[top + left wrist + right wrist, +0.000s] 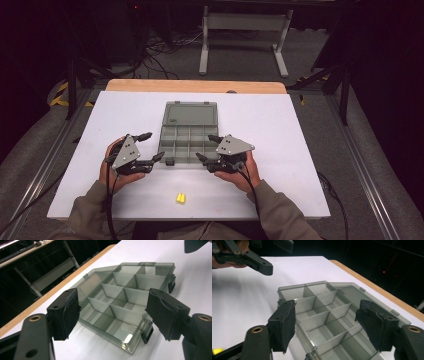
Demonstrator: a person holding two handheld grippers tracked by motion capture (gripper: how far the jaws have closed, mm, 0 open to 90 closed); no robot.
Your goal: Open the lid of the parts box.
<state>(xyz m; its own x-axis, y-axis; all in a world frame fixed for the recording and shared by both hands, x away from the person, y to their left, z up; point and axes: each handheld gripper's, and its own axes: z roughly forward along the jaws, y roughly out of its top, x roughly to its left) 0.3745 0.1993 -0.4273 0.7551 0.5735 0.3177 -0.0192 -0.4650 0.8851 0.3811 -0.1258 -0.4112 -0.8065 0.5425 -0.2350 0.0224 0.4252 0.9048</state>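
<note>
— Where is the organizer box point(188, 134)?

— Mid-table on the white board point(280, 125), lid laid flat toward the far edge. The left gripper point(145, 147) hovers at its left side and the right gripper point(209, 147) at its right, both spread wide, holding nothing.

— What does the high view add?

— A small yellow piece point(180, 198) near the front edge, and a pale stand point(244, 22) on grey carpet in a dark room.

— And the gripper views?

— Smoky translucent plastic, thin dividers forming empty rectangular cells point(117, 305), black latches point(147, 333), and fuzzy black pads point(287, 323) on the fingers.
</note>
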